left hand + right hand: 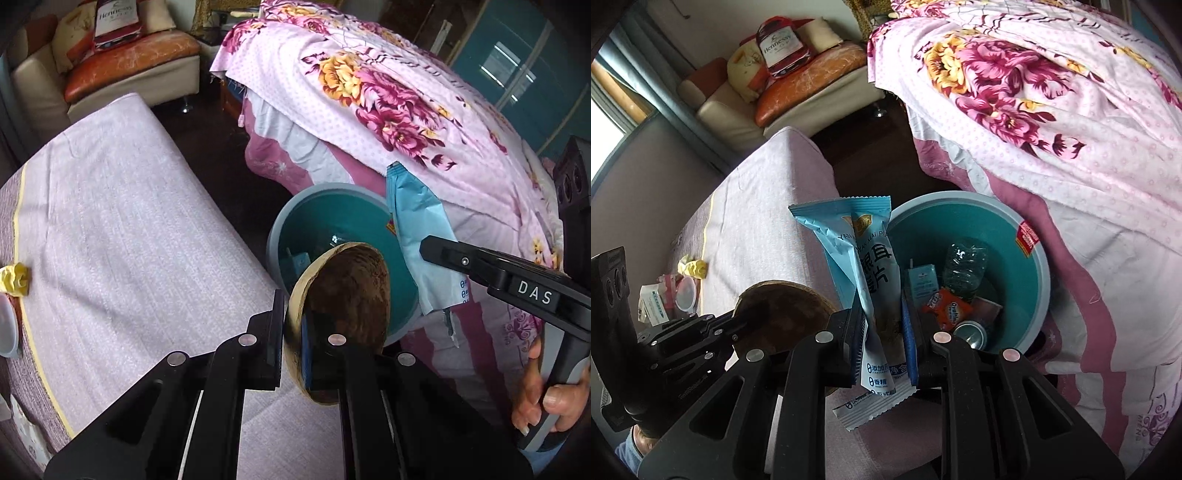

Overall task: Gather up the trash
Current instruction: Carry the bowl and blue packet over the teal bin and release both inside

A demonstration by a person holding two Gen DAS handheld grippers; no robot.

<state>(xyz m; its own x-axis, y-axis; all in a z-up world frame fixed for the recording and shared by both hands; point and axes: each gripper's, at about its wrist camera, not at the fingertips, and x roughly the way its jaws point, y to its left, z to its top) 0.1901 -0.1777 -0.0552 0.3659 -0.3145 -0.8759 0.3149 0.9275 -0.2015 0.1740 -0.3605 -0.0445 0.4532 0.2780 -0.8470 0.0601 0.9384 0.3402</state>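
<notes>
Now, both hands loaded and closing on the bin:
Left gripper [291,347]: clenched on the rim of a brown coconut-shell half [343,295], 1 pad inside the hollow, 1 outside, shell held on edge just in front of the bin.
Right gripper [882,343]: clamped on a light-blue snack wrapper [866,266], gripped low on its body, top standing upright, tail drooping below the pads.
Trash bin [1039,266]: teal inside, on the floor between the covered table and the floral bedspread [1052,122]; already holding a crushed bottle [964,269], a small carton, an orange packet and a can.
Shell handling: stiff, hard, likely the heavier of the 2; the rim is a narrow hold, so it may pivot if jolted.
Wrapper handling: featherlight, crinkly, slick film; it could stick to a pad on letting go.
Left behind: a yellow crumpled scrap [16,280] at the table's far left edge, plus clutter beside it.
Next, I judge: carry both over the opening and drop.
</notes>
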